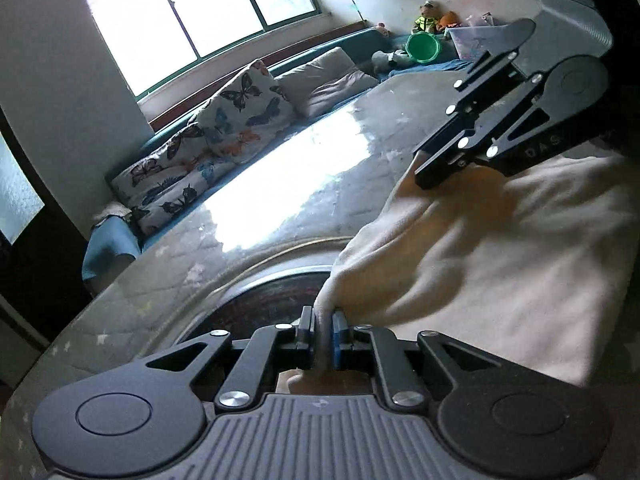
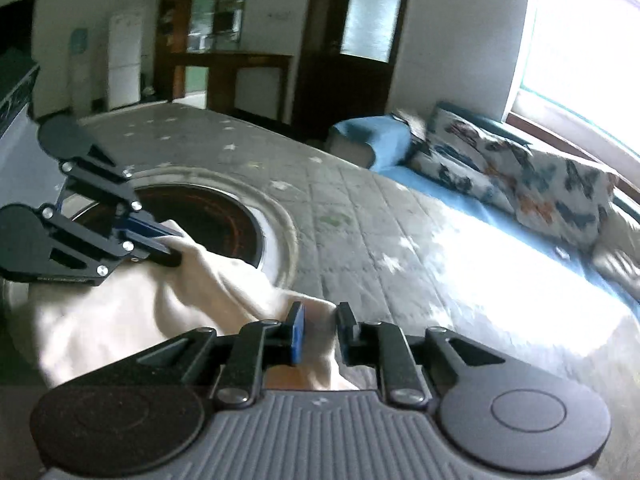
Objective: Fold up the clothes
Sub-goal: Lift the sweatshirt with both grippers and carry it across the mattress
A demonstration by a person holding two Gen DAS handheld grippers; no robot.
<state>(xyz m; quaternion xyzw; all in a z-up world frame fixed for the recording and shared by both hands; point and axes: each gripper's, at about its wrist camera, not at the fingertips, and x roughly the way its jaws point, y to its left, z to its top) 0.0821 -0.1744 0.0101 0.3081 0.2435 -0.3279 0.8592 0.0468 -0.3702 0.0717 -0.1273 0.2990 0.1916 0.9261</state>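
Left wrist view: left gripper (image 1: 323, 330), jaws pinching the near edge of the cream fleece garment (image 1: 500, 264) on the grey quilted table (image 1: 280, 208). Right gripper (image 2: 319, 330) grips its far corner, jaws narrowly parted around a fold.

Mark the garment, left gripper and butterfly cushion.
garment (image 1: 500, 264), left wrist view, on its flat middle.
left gripper (image 1: 322, 336), left wrist view, between fingertips clamping the cloth edge.
butterfly cushion (image 1: 244, 116), left wrist view, on its printed face.
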